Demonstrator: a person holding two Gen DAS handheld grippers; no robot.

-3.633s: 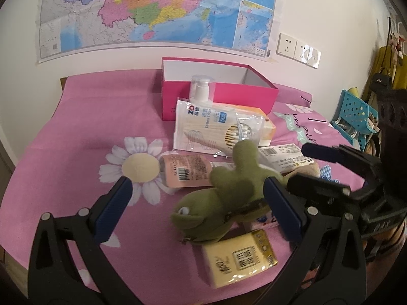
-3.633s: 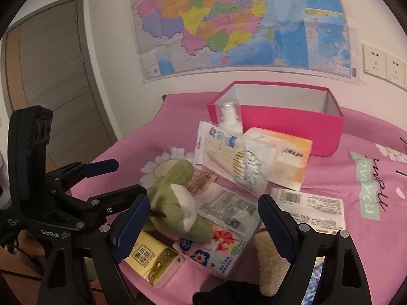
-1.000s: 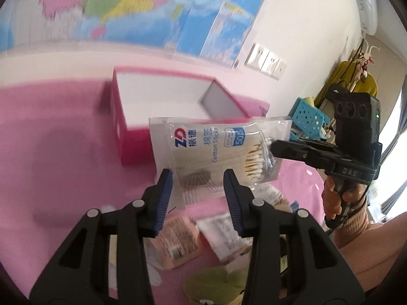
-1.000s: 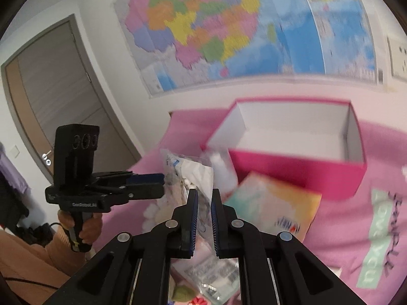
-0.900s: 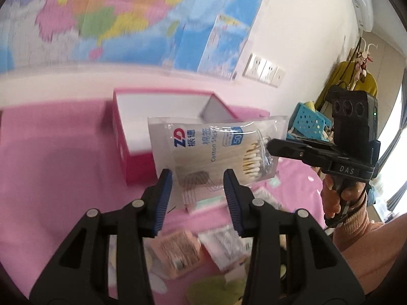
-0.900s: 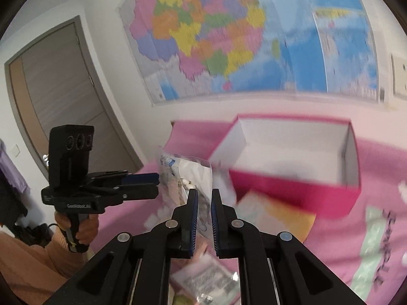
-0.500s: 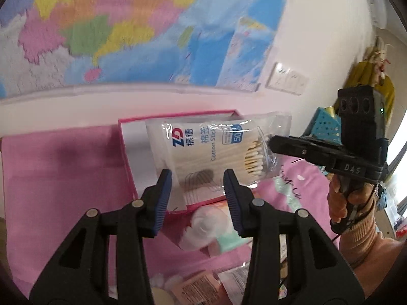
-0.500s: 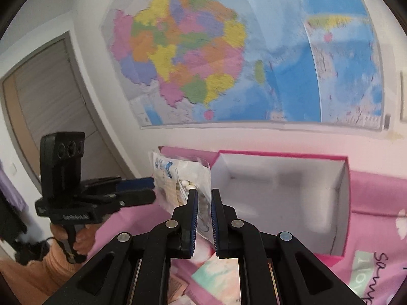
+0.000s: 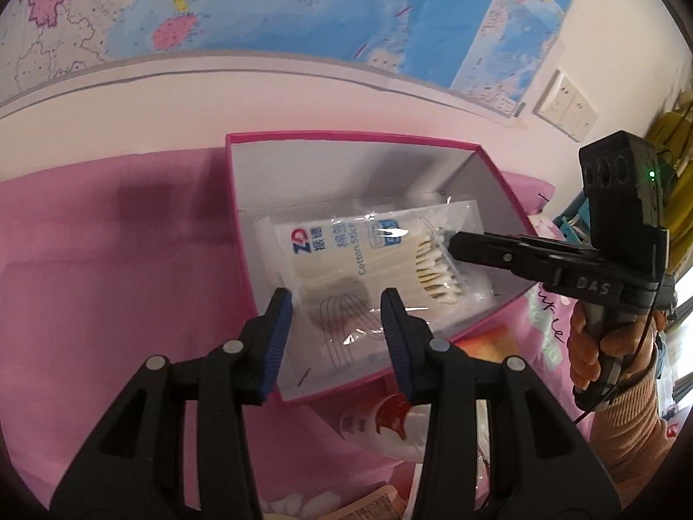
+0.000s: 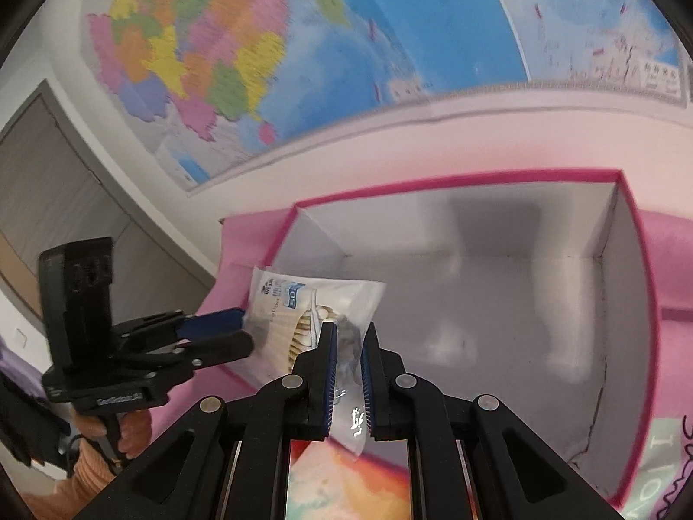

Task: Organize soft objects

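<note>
A clear bag of cotton swabs (image 9: pixel 368 268) hangs inside the open pink box (image 9: pixel 346 136) over its white floor. My left gripper (image 9: pixel 338 299) is shut on the bag's near end. My right gripper (image 10: pixel 346 333) is shut on the bag's other end (image 10: pixel 303 316); it shows in the left wrist view (image 9: pixel 454 247) coming in from the right. The left gripper shows in the right wrist view (image 10: pixel 236 329) at the box's left wall. The box (image 10: pixel 433 184) holds nothing else that I can see.
A pink cloth (image 9: pixel 108 260) covers the bed. A white pump bottle (image 9: pixel 385 429) and an orange tissue pack (image 10: pixel 329 481) lie just in front of the box. A wall map (image 9: pixel 303 8) hangs behind it. A door (image 10: pixel 56 199) stands at the left.
Both grippers have carried the swab bag forward and down, from above the box's near wall into the box. Both stay shut on it.
</note>
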